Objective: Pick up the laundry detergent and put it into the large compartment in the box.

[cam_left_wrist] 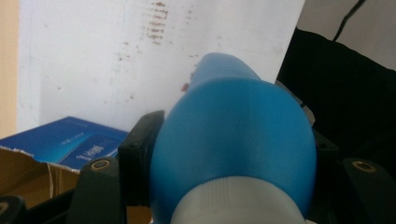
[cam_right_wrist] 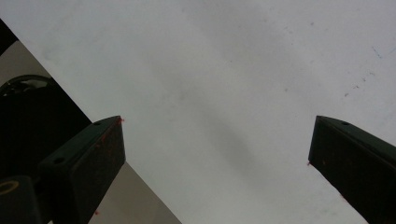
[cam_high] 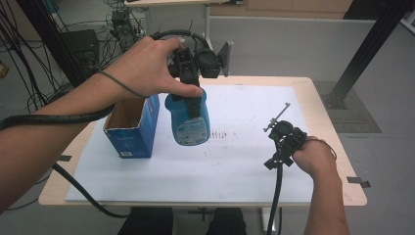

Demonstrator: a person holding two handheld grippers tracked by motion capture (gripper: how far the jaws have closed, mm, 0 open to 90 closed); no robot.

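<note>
Closest to the high camera, the person's left forearm (cam_high: 44,132) reaches in over the table (cam_high: 323,105), which is covered by a white sheet (cam_high: 244,147). Next in size, an open blue box (cam_high: 133,128) stands on the sheet at its left. Just beside it, the blue bottle (cam_high: 190,120) hangs in the air above the sheet, the left gripper (cam_high: 188,81) with its fingers clamped on the bottle's upper part. At the sheet's right side, the right gripper (cam_high: 284,139) rests low, its fingers (cam_right_wrist: 88,163) wide apart with nothing between them.
</note>
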